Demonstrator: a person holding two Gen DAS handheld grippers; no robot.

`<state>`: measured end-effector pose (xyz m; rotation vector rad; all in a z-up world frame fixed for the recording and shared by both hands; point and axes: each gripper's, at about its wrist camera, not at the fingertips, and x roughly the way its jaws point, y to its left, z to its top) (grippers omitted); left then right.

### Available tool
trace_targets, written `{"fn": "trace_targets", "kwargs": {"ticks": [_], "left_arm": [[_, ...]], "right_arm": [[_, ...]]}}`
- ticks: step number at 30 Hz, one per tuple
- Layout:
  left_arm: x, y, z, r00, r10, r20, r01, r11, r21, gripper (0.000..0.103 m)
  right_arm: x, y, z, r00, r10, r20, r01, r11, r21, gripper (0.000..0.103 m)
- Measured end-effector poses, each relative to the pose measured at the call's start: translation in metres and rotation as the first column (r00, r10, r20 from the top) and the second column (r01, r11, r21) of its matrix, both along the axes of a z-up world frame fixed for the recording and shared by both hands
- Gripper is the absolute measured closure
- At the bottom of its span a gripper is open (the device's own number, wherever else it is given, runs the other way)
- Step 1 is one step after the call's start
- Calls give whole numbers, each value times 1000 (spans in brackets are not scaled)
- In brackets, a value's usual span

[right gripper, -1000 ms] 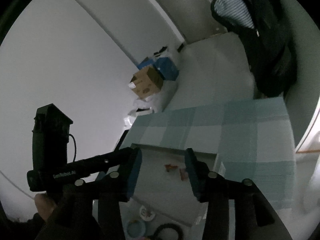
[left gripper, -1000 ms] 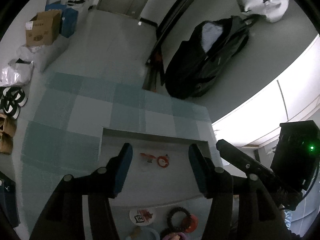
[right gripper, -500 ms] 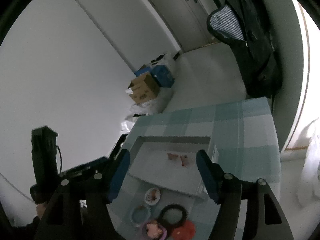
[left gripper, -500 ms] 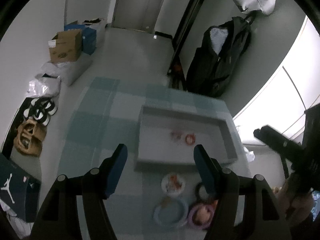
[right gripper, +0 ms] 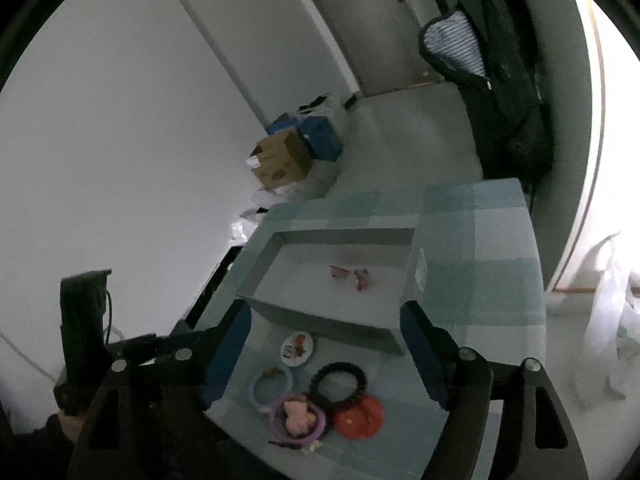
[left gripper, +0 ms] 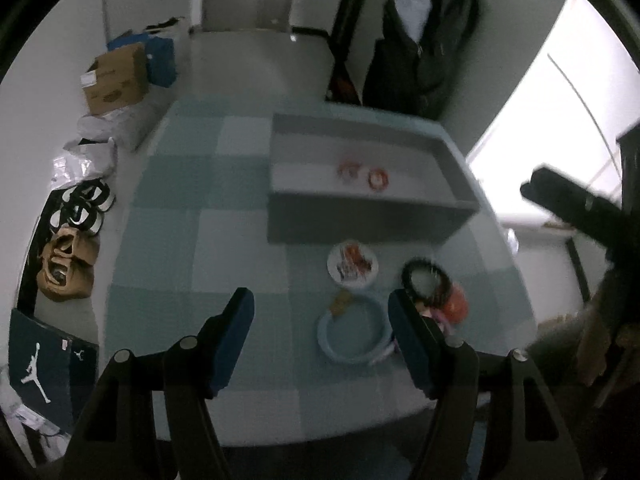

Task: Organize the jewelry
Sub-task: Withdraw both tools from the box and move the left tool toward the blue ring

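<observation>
A grey open box (left gripper: 360, 220) stands on a teal checked tablecloth (left gripper: 224, 240) with two small red pieces (left gripper: 362, 174) inside. Before its near wall lie a white round badge (left gripper: 352, 266), a black beaded bracelet (left gripper: 424, 280), a light blue ring (left gripper: 354, 334) and a red disc (left gripper: 456, 306). My left gripper (left gripper: 322, 332) hangs open above the blue ring, holding nothing. In the right wrist view the box (right gripper: 320, 324), badge (right gripper: 298, 348), bracelet (right gripper: 338, 380), blue ring (right gripper: 272, 386), red disc (right gripper: 360, 416) and a purple ring (right gripper: 298, 416) around a pink piece show. My right gripper (right gripper: 326, 344) is opening, empty, above them.
The table's near edge (left gripper: 320, 436) runs just under my left fingers. A dark coat (left gripper: 424, 40) hangs beyond the far edge. Cardboard and blue boxes (left gripper: 120, 76), bags and shoes (left gripper: 80, 208) sit on the floor at left. The other handheld unit (right gripper: 84, 340) is at the left.
Both grippers have drawn back from the box, so the jewelry in front of it has come into view. Both pairs of jaws stand wider than before.
</observation>
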<state>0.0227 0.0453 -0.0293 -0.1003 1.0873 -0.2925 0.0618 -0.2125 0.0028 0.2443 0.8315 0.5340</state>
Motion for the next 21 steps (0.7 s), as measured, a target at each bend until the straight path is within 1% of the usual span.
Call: {"fn": "trace_targets", "kwargs": {"ticks": [3, 6, 7, 9, 11, 16, 19, 21], "left_arm": [[1, -1, -10, 999, -19, -48, 19, 1000, 0, 38], [5, -5, -20, 995, -11, -103, 16, 999, 43, 38], [7, -6, -23, 993, -10, -114, 15, 999, 43, 38], [10, -6, -25, 993, -2, -120, 9, 998, 55, 38], [13, -8, -28, 992, -2, -124, 13, 996, 90, 38], [13, -12, -39, 985, -16, -174, 36, 993, 113, 38], [12, -16, -38, 986, -31, -163, 54, 989, 136, 38], [12, -17, -38, 987, -37, -154, 62, 986, 157, 44]], "right_arm": [[2, -3, -1, 1000, -9, -6, 9, 1000, -1, 25], [2, -3, -1, 1000, -8, -8, 8, 1000, 0, 25], [2, -2, -1, 1000, -6, -7, 6, 1000, -2, 25], [1, -1, -1, 1000, 3, -5, -3, 1000, -4, 25], [1, 0, -1, 1000, 9, -2, -9, 1000, -8, 25], [-1, 1, -2, 1000, 22, 1, -22, 1000, -18, 25], [-1, 1, -4, 1000, 28, -6, -28, 999, -23, 25], [0, 2, -6, 999, 32, -14, -32, 999, -32, 25]]}}
